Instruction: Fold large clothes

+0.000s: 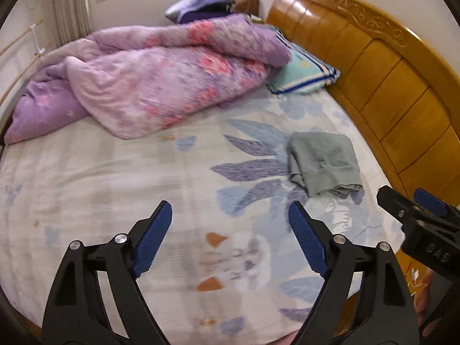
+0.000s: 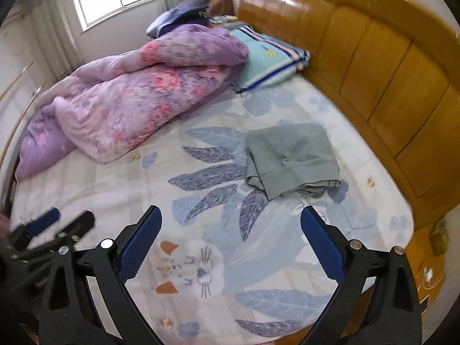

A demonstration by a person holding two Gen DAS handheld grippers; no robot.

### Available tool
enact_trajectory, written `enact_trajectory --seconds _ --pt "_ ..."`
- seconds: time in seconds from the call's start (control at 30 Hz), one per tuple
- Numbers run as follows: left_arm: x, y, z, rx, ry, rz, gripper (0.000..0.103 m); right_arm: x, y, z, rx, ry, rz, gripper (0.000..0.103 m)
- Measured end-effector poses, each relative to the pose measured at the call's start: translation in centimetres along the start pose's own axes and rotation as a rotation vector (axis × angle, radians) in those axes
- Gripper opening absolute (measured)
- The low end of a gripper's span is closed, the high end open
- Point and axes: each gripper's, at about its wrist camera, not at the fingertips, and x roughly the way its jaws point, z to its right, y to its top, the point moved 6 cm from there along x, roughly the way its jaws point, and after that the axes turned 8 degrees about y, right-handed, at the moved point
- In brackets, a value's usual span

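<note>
A grey-green garment (image 1: 323,162) lies folded into a small square on the patterned bed sheet (image 1: 143,178), near the wooden headboard. It also shows in the right wrist view (image 2: 291,158). My left gripper (image 1: 230,210) is open and empty, above the sheet, short of the garment and to its left. My right gripper (image 2: 231,215) is open and empty, just short of the garment's near edge. The right gripper shows at the right edge of the left wrist view (image 1: 408,198). The left gripper shows at the left edge of the right wrist view (image 2: 69,215).
A crumpled purple floral quilt (image 1: 161,80) fills the far left half of the bed. A teal striped pillow (image 1: 304,72) lies against the wooden headboard (image 1: 382,66). Dark bedding (image 1: 201,3) is piled below the window. A wooden nightstand (image 2: 425,261) stands at the right.
</note>
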Motion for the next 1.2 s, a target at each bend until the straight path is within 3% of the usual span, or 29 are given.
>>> enact_trajectory --seconds 0.23,0.33,0.63,0.97,1.2 --pt "-5.0 -3.1 -7.1 0.005 0.093 0.006 0.084 -2.7 -3.2 -5.5 -0.016 0.016 0.021 0.094" --pt "-7.3 -3.8 -9.3 0.007 0.121 0.043 0.084 -3.4 -4.2 -7.6 -0.037 0.03 0.024 0.094" --pt "-12.2 -4.6 -12.7 -0.004 0.167 0.155 0.091 -5.5 -5.9 -11.1 -0.076 0.052 0.039 0.094" --pt "-14.9 -5.5 -11.5 0.011 0.069 0.227 0.097 -8.3 -6.5 -11.0 -0.083 -0.017 0.139 0.094" --pt "-14.8 -5.4 -9.9 0.046 0.002 0.224 0.098 -9.6 -6.5 -10.8 -0.101 -0.04 0.192 0.094"
